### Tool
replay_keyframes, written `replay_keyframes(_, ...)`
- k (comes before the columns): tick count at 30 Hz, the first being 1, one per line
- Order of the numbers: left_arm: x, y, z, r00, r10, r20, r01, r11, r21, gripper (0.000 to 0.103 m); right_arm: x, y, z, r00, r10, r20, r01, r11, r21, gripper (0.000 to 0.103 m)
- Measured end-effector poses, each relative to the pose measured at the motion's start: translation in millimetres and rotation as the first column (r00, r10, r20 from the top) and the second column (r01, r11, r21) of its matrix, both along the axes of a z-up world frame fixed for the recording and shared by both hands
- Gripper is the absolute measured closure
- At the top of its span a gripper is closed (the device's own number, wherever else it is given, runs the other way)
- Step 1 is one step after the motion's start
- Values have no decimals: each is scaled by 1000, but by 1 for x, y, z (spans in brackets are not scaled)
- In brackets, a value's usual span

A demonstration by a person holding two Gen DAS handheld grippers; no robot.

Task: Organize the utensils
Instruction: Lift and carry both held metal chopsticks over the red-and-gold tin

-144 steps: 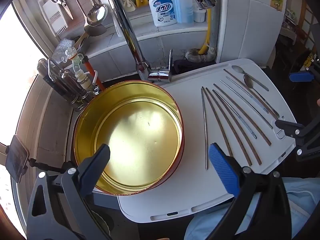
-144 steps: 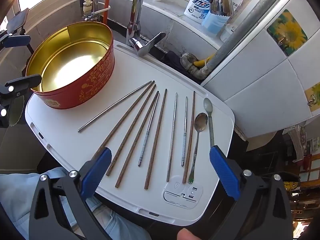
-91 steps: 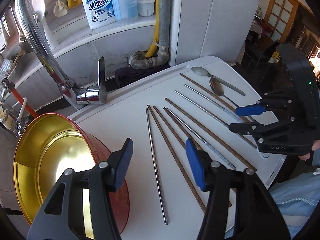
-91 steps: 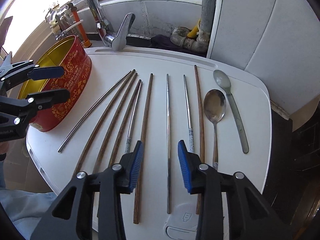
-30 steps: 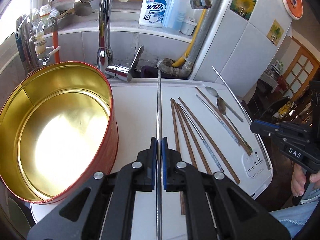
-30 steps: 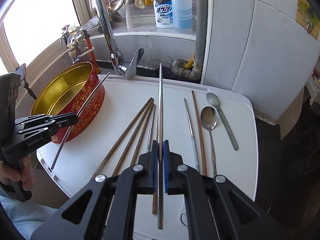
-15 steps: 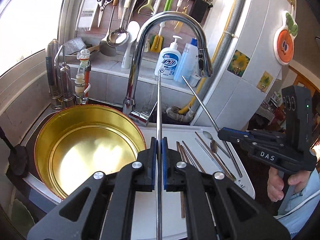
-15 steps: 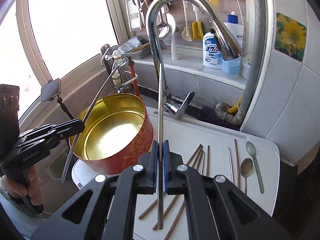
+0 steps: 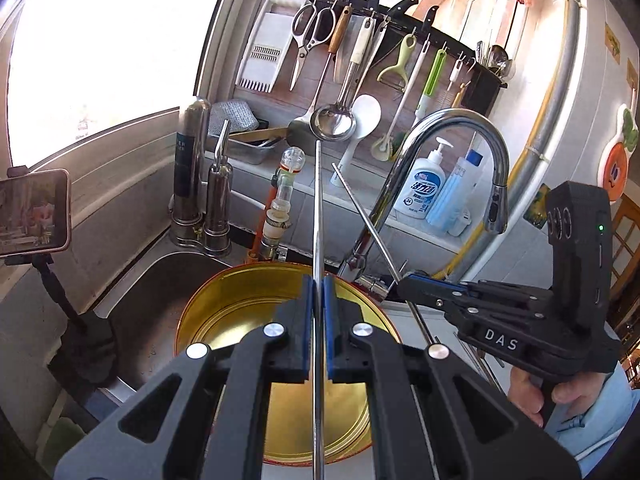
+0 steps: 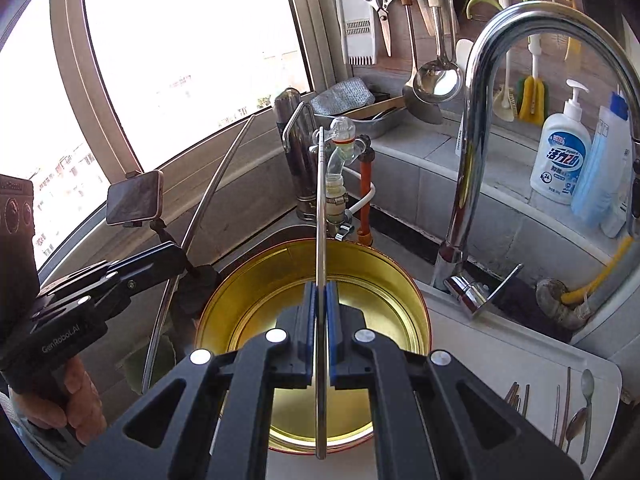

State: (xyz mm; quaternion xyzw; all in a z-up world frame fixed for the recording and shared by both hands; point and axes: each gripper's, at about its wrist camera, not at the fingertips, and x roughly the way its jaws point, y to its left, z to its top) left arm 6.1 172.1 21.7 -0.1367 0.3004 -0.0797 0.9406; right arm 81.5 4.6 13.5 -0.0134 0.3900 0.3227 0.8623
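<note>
The left tongs [image 9: 316, 300] are clamped on a steel chopstick [image 9: 317, 216], whose shaft runs straight up the middle of the left wrist view between the blue pads. The right tongs [image 10: 319, 308] are clamped the same way on a second steel chopstick [image 10: 319, 208]. A second ago both pairs sat low over the white worktop [image 10: 500, 344] with the sticks just picked up; now both have swung left and risen, so that each view looks down into the open gold-lined tin [image 10: 312, 280] directly beyond the pads. The right tongs appear at the right of the left view [image 9: 404, 285], near the tin's right rim, their stick slanting up toward the tap [image 9: 452, 128].

The tin stands at the left end of the worktop, beside the sink [image 9: 160, 280], and looks empty inside. That puts both sticks in the carry, close to the drop. The remaining chopsticks [image 10: 518, 394] and two spoons [image 10: 582, 408] lie far to the right on the worktop, so most of the sorting is undone. Each stick is longer than the tin looks wide, so I judge it needs tipping in end first or laying across the rim.
</note>
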Motion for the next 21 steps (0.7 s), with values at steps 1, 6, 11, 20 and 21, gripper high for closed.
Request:
replay_keyframes(1, 6, 5, -4, 1000, -2, -7, 2, 1000, -4, 98, 3, 7, -4, 1000, -2, -5, 1, 1000, -14, 97)
replay_keyframes(6, 29, 16, -32, 996, -38, -78, 36, 999, -27, 98, 18, 31, -34, 997, -9, -78, 4, 998, -66, 97)
replay_keyframes(11, 44, 24, -62, 985, -63, -163, 56, 997, -46, 98, 26, 44, -68, 986, -23, -165, 6, 995, -103, 97)
replay_keyframes(20, 61, 29, -93, 964, -80, -252, 72, 997, -41, 98, 35, 56, -106, 959, -49, -280, 7, 989, -147, 97)
replay_keyframes(21, 61, 29, -95, 962, -85, -259, 76, 996, -42, 98, 34, 57, -109, 957, -49, -285, 5, 988, -152, 97)
